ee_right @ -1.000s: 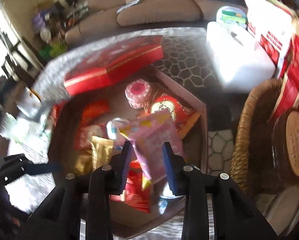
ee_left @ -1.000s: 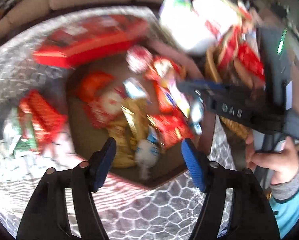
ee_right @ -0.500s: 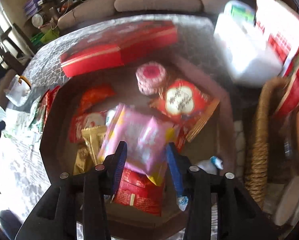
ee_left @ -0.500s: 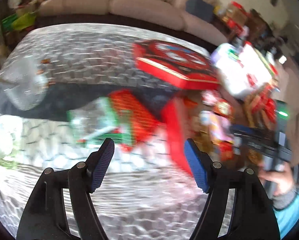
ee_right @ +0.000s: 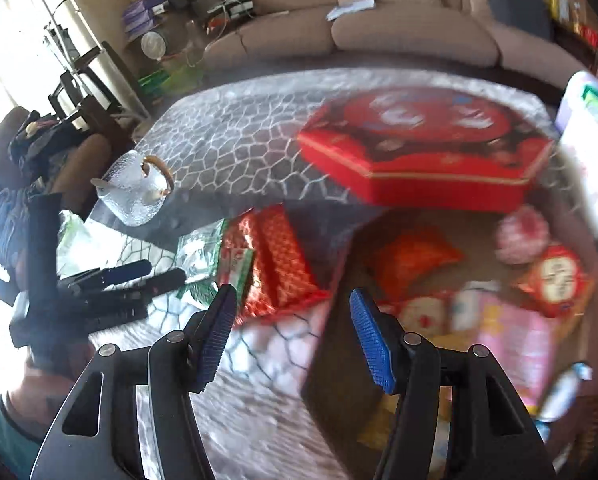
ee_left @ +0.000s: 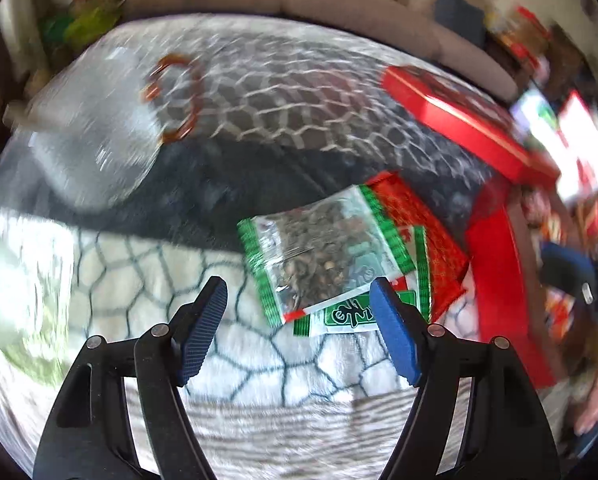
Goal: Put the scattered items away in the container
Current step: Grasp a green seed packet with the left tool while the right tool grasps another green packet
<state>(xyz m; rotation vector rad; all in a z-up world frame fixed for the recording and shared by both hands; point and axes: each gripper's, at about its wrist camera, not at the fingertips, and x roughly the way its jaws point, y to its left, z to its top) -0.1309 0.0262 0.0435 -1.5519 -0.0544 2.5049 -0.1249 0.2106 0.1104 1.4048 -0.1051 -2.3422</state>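
Grey honeycomb-patterned cloth [ee_right: 235,148] covers the table before a beige sofa [ee_right: 379,20], half of it in bright window light, with a glass teapot [ee_right: 135,192] near its edge. The left gripper [ee_left: 299,320] hovers, fingers spread and empty, over green-edged snack packets [ee_left: 323,248] lying beside the brown snack-filled container [ee_right: 595,248]. The right gripper [ee_right: 291,336] is opening, nothing between its fingers, at the container's rim near the red lid [ee_right: 423,152].
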